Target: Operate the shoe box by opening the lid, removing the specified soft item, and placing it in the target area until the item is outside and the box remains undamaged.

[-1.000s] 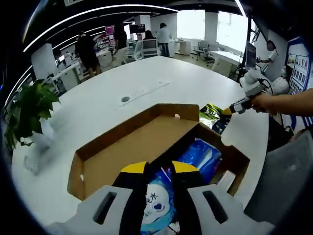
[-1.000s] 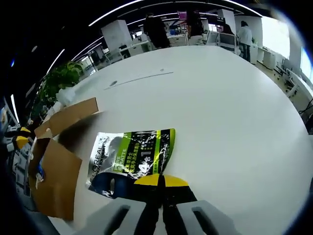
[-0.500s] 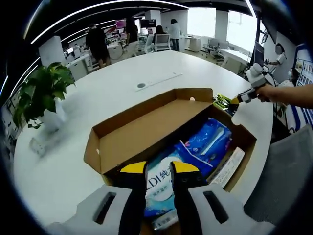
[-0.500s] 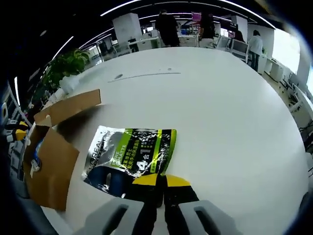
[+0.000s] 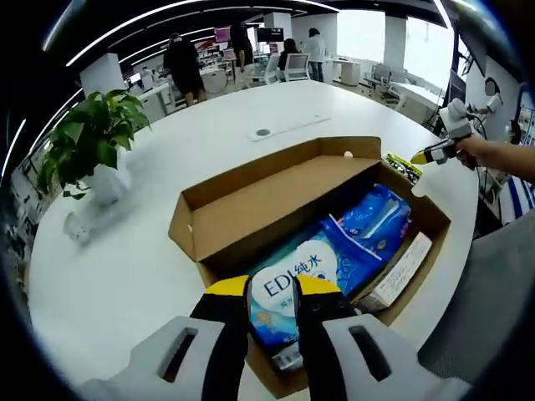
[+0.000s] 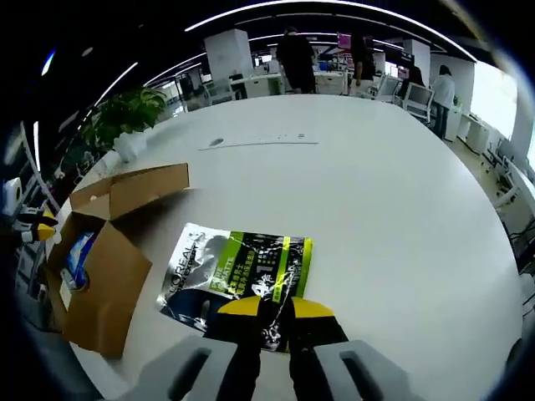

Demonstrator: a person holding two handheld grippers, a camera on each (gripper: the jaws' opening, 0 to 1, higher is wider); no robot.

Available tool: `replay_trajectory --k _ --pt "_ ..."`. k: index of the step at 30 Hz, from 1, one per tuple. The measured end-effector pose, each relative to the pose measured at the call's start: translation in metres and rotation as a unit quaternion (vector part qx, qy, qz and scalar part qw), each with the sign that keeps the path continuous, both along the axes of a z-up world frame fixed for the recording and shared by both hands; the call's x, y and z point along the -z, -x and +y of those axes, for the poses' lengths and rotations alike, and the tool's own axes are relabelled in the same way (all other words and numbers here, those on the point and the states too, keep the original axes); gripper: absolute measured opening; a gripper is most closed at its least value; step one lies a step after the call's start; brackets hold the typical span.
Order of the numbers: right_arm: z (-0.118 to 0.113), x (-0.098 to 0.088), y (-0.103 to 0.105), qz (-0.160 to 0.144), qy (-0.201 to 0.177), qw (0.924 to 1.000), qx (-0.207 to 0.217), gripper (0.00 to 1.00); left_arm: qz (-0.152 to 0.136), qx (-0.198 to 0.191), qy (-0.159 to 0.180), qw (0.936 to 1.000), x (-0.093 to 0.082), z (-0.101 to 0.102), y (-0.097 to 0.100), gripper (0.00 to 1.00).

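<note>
Fingers [image 6: 243, 306] by L'OREAL pouch [image 6: 238, 271]

Tabletop [image 6: 376, 192]: white and rounded, carrying everything here.
Shoe box [image 5: 251, 209]: brown cardboard, sitting on the tabletop with its lid lying open toward 10 o'clock in the left gripper view.
Pouch [image 6: 238, 271]: green, black and silver, lying flat just beside the box, at 6 o'clock in the right gripper view.
Potted plant [image 5: 88, 138]: standing at 10 o'clock in the left gripper view, well apart from the box.
</note>
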State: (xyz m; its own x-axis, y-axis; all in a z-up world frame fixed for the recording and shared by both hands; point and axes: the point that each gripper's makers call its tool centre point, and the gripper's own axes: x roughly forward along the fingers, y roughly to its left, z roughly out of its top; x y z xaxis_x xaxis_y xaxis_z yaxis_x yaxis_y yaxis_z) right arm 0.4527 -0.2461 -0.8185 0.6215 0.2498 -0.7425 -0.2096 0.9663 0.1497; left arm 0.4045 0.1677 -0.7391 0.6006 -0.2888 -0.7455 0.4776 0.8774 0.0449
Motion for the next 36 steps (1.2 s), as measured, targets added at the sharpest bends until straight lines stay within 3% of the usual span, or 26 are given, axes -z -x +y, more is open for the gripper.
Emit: replay_trajectory --k 11,15,21,34,36 --pt "0.027 -0.017 0.017 -0.014 -0.01 0.9989 -0.044 0.13 0.009 -0.036 0.009 0.9993 0.009 0.027 0.016 0.22" --pt "0.042 -0.03 0.023 -0.02 -0.031 0.9979 -0.054 0.14 0.015 -0.047 0.008 0.9987 0.016 0.035 0.023 0.22" --pt "0.068 -0.052 0.031 -0.034 -0.049 0.9947 -0.083 0.15 0.025 -0.062 0.011 0.9977 0.025 0.039 0.03 0.21" --pt "0.12 -0.069 0.048 -0.042 -0.077 0.9873 -0.132 0.16 0.041 -0.092 -0.002 0.9949 0.04 0.048 0.046 0.14" --pt "0.129 -0.07 0.047 -0.043 -0.083 0.9858 -0.139 0.16 0.046 -0.104 0.015 0.9934 0.04 0.046 0.048 0.12"
